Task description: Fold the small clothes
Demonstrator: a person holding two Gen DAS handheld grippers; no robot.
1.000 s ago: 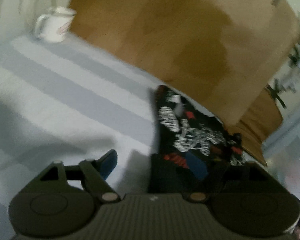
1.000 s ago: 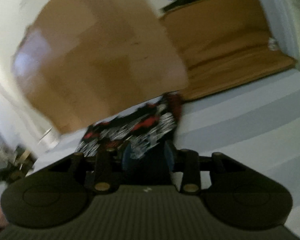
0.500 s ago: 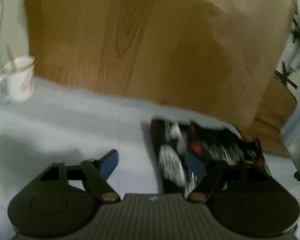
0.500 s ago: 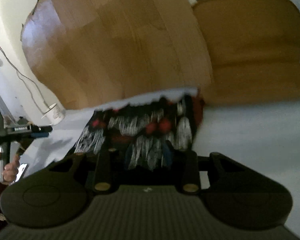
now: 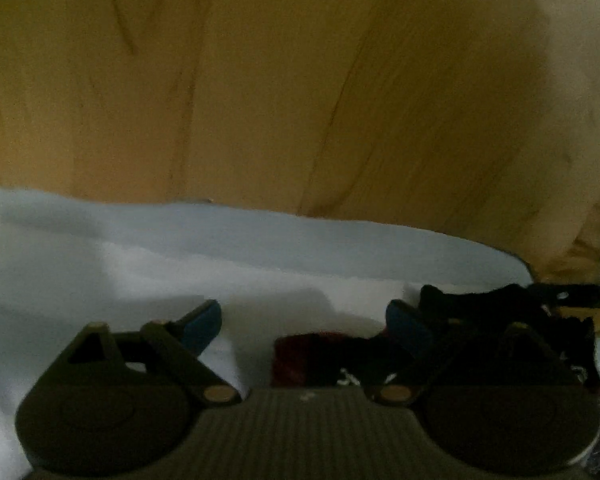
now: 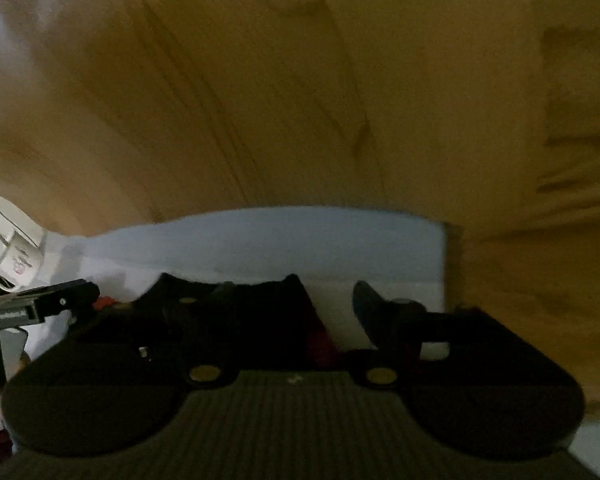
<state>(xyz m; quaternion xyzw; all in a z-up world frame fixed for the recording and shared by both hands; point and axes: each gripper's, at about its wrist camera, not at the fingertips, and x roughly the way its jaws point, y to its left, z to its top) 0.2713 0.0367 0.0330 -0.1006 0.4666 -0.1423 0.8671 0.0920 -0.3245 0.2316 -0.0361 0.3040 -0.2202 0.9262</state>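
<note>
Possibly prone to springing open or snagging on a carelessly pulled pad, with left gripper (image 5: 304, 316) fingers just spread, released, over one dark garment (image 5: 316, 356) rumpled on the pale surface (image 5: 100, 264), and right gripper (image 6: 290, 300) fingers just parted, cloth between but unpinched; two grippers, one mug (image 6: 16, 256).

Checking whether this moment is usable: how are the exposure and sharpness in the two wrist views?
Left wrist view: dim, soft and grainy; the dark garment is nearly detail-less against the pale bedsheet. Right wrist view: darker still, the wooden headboard smeared by motion blur, the garment merging with the gripper body, edges bent by fisheye.
</note>
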